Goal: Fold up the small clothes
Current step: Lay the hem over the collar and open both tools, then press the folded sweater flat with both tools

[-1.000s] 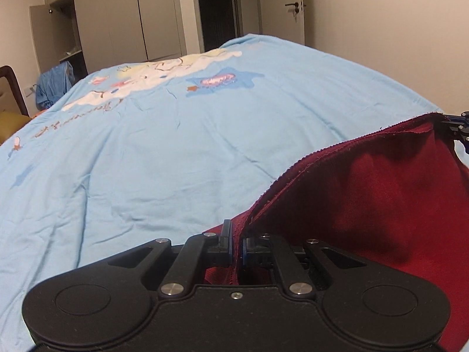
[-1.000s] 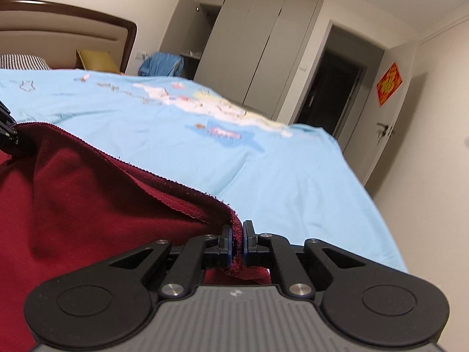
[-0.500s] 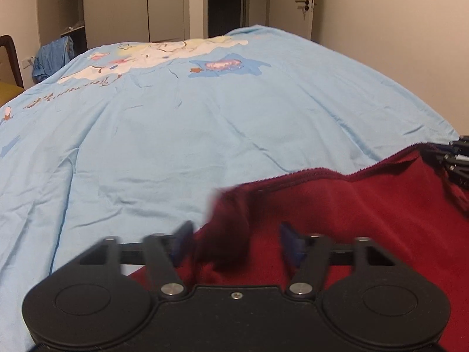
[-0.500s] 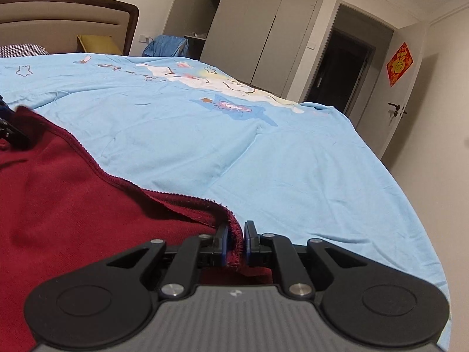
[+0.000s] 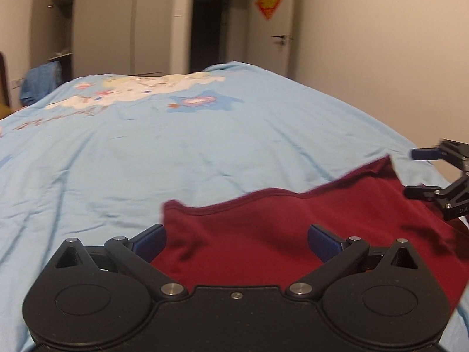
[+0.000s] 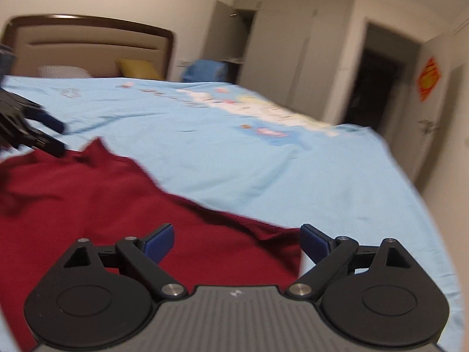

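A dark red garment [image 5: 293, 228] lies on the light blue bedsheet [image 5: 176, 146], its hemmed edge facing the far side of the bed. My left gripper [image 5: 236, 239] hovers open just above its near part, blue pads spread wide, nothing between them. In the right wrist view the same red garment [image 6: 102, 205] spreads to the left, and my right gripper [image 6: 237, 242] is open over its right corner. Each gripper shows in the other's view: the right gripper [image 5: 422, 173] at the far right edge, the left gripper [image 6: 44, 135] at the far left, both open.
The bedsheet [image 6: 263, 161] has a cartoon print [image 5: 140, 88] toward the far side. A padded headboard [image 6: 88, 50] with a yellow cushion [image 6: 137, 69] stands at the bed's end. Grey wardrobes [image 5: 117, 29], blue cloth [image 5: 41, 82] on a chair, a dark doorway [image 5: 211, 29] and a white door lie beyond.
Both grippers were shut on the garment's top edge and held it up; the left opened first, then the right. The garment now lies flat on the sheet.
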`<state>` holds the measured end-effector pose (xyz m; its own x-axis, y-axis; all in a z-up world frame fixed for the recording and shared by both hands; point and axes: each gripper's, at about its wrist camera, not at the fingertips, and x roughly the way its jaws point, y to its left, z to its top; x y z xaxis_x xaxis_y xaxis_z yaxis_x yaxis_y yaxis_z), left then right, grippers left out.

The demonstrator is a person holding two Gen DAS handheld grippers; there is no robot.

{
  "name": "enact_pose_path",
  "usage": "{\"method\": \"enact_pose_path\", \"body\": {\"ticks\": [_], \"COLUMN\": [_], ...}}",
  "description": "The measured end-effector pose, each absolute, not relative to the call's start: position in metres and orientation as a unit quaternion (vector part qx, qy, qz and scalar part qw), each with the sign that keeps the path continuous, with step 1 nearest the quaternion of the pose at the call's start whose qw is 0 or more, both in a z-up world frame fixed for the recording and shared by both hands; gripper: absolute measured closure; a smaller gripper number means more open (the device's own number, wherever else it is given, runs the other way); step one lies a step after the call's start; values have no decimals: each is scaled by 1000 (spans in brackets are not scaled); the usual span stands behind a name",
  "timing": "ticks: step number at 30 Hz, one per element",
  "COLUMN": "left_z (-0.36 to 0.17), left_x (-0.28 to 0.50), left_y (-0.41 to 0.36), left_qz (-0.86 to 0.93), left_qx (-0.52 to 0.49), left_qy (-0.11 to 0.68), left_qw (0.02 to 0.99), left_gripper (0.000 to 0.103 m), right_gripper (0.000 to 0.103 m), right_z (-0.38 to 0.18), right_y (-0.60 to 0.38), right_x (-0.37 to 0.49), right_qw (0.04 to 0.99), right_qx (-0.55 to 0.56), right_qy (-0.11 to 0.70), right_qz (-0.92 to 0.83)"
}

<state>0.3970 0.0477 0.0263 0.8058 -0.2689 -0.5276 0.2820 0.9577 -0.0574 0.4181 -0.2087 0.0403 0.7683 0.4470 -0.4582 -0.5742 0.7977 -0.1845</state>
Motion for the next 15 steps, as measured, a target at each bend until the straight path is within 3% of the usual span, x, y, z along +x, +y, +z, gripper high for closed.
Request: {"method": "enact_pose_path", "body": {"ticks": [10,15], "left_z": [-16,-33], "left_x": [446,453], "left_y": [20,60], "left_qz": [-155,-149], "left_qx": [30,-85], "left_qy": [325,307], "left_qw": [932,936], "left_gripper": [1,1], "right_gripper": [9,10], "right_z": [10,-4], "right_y": [-193,-230], "right_x": [477,508], "right_qw": [907,919], "right_qx": [-120,5], "right_qy": [287,303], "right_qz": [282,253]}}
